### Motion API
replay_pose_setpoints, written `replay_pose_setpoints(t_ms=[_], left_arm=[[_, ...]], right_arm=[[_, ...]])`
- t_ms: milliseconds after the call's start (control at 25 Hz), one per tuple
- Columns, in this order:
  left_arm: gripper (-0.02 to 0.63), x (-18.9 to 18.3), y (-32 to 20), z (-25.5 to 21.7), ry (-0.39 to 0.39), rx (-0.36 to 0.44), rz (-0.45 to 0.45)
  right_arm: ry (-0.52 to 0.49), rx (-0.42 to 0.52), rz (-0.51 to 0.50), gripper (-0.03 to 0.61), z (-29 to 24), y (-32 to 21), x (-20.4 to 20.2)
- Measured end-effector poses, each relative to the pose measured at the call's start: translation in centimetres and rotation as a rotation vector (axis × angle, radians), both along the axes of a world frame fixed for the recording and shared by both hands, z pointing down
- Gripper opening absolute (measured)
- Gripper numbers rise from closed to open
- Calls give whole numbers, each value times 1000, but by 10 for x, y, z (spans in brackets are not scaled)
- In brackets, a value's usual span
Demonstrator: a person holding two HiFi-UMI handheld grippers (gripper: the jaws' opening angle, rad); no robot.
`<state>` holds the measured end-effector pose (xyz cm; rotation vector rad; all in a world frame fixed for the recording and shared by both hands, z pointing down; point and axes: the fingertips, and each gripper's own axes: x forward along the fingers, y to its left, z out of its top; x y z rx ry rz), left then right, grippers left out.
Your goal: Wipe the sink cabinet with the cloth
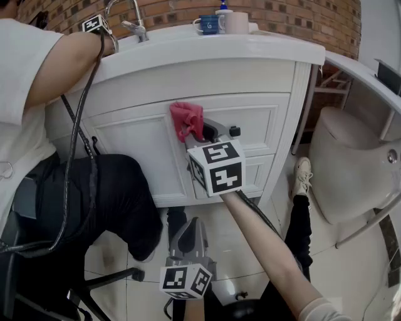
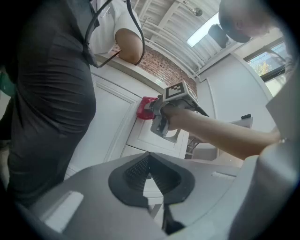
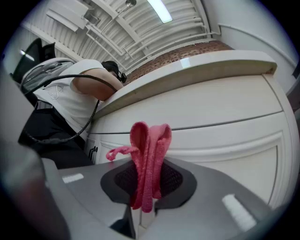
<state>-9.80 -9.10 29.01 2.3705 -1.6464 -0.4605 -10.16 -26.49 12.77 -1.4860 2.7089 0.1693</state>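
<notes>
A pink-red cloth (image 1: 187, 118) is pressed on the front of the white sink cabinet (image 1: 138, 141), at the upper edge of a door panel. My right gripper (image 1: 199, 130) is shut on the cloth, which stands folded up from between its jaws in the right gripper view (image 3: 149, 150), with the cabinet (image 3: 220, 122) just ahead. My left gripper (image 1: 191, 237) hangs low above the floor, away from the cabinet, shut with nothing in it (image 2: 150, 180). Its view looks up at the cloth (image 2: 144, 108) and the right gripper (image 2: 159, 115).
Another person in a white shirt and black trousers (image 1: 106, 194) kneels at the cabinet's left, arm on the counter by the faucet (image 1: 128, 19), with cables hanging. Two cups (image 1: 219, 23) stand on the counter. A toilet (image 1: 351, 163) and a shoe (image 1: 302, 175) are at right.
</notes>
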Motion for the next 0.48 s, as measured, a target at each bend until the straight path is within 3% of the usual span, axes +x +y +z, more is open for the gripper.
replay_pose_setpoints(t_ms=[160, 480], left_arm=[[11, 13, -18, -10, -39, 19, 25], [11, 57, -40, -14, -64, 48, 90]], right_arm=[[-47, 66, 101, 71, -17, -2, 64], [-151, 56, 435, 71, -20, -10, 268]])
